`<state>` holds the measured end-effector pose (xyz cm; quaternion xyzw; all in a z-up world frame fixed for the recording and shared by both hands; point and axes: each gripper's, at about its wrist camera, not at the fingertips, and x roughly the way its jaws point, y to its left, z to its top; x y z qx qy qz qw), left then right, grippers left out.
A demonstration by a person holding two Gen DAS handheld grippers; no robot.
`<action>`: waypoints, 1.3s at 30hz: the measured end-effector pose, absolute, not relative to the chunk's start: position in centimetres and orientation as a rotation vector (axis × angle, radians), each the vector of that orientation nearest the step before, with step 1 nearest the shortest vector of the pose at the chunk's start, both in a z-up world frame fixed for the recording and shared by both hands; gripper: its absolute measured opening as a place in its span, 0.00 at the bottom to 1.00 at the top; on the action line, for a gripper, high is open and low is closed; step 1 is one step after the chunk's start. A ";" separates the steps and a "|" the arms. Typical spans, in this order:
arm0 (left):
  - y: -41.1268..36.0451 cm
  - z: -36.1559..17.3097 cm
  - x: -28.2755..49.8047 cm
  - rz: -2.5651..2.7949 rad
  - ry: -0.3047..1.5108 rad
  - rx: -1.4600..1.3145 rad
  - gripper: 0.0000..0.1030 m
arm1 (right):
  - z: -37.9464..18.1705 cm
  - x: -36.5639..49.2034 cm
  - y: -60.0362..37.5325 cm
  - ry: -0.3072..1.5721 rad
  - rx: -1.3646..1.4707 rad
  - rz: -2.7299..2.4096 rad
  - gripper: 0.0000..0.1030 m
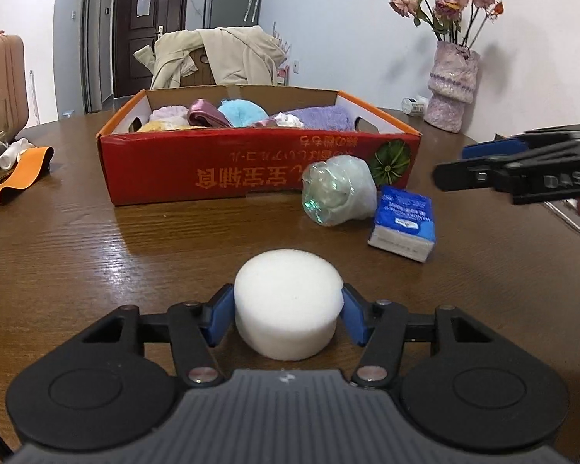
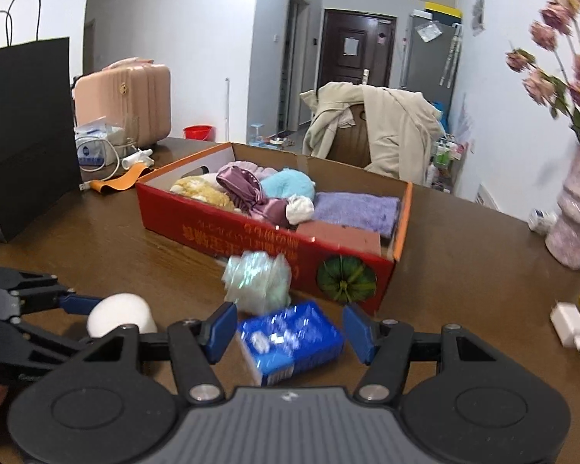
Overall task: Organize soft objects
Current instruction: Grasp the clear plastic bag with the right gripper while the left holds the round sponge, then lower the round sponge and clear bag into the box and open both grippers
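Left wrist view shows your left gripper (image 1: 288,315) clamped on the white foam cylinder (image 1: 288,301) (both blue pads touching it) near the table's (image 1: 96,255) front edge. Your right gripper (image 2: 290,328) gapes wide around the blue tissue pack (image 2: 292,342), just beside the red cardboard box (image 2: 251,232).

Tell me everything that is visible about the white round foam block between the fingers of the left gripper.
The white round foam block is a short, thick cylinder with a fine, porous surface, like sponge. Its flat top faces up. It sits between the blue fingers of the left gripper, which press on its two sides; the right side looks slightly dented. Whether it rests on the brown wooden table or is lifted slightly cannot be told. It is near the camera, apart from the other objects.
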<state>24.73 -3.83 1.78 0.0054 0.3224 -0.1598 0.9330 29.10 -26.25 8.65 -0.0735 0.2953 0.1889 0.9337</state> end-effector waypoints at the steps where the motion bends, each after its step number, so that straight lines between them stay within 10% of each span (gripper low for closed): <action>1: -3.7 1.9 24.9 -0.325 0.660 0.005 0.57 | 8.4 29.8 -26.0 0.611 -0.145 0.391 0.58; 11: -2.2 2.7 26.7 -0.300 0.646 -0.022 0.56 | 5.1 35.1 -22.8 0.653 -0.020 0.398 0.57; 18: -2.1 2.9 27.3 -0.291 0.644 -0.020 0.56 | 4.9 35.4 -22.2 0.651 0.015 0.428 0.31; 39: -4.7 9.6 24.7 -0.331 0.466 0.023 0.56 | 12.2 27.6 -28.4 0.428 0.068 0.389 0.31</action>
